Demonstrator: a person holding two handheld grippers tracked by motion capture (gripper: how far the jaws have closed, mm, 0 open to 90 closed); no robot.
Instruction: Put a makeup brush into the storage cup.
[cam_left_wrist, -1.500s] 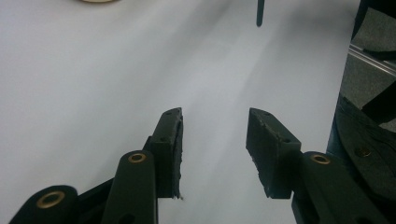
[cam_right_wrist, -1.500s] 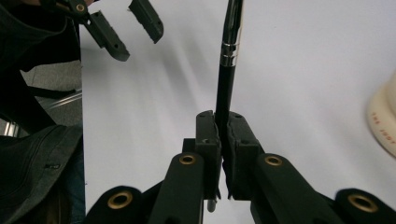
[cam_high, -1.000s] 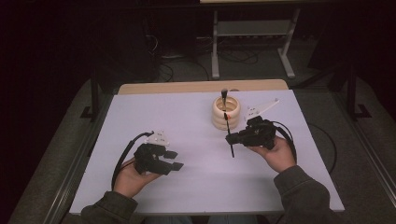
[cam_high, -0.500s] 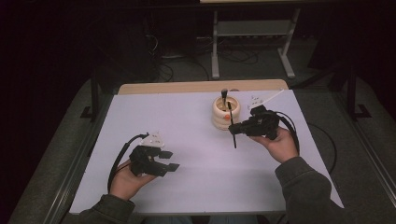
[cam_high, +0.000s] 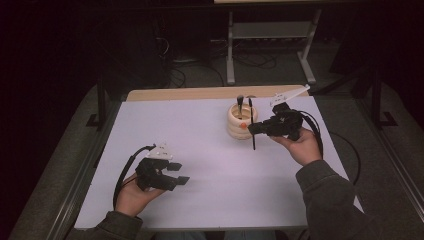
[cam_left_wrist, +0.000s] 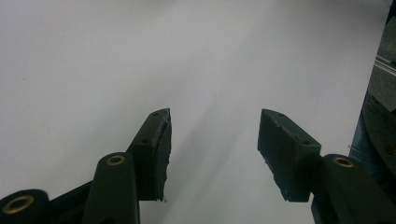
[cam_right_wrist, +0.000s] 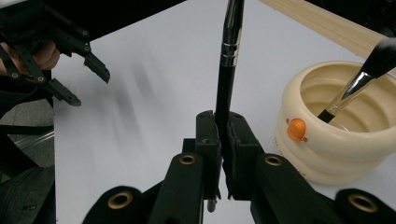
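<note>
From the high view, the white-topped counter (cam_high: 210, 165) carries a cream ribbed cup (cam_high: 241, 121) near its far edge, and the right gripper (cam_high: 255, 129) is held just beside that cup, toward the person's right, clamped on a thin black brush (cam_high: 252, 131) that stands nearly upright, its lower end hanging toward the counter and its top level with the cup's rim. A second brush (cam_high: 240, 105) leans inside the cup. The left gripper (cam_high: 179, 173) sits well apart from all this, near the front left of the counter, resting in the person's hand. The right gripper view adds what the high view is too small to tell: the held brush (cam_right_wrist: 226, 70) has a glossy black handle with a silver band partway up, and the two pads press flat on either side of it, with a short stub of the handle poking out below them. There the cup (cam_right_wrist: 336, 140) shows stacked rounded rings, an orange button on its side and a smooth hollow inside, where the other brush (cam_right_wrist: 355, 84) rests with a metal ferrule and dark bristles pointing down. The same view catches the left gripper (cam_right_wrist: 88, 79) far off at upper left, its jaws spread. The left gripper view shows its own jaws standing apart over bare white counter (cam_left_wrist: 116, 60) with nothing between them; they have just been opening further
</note>
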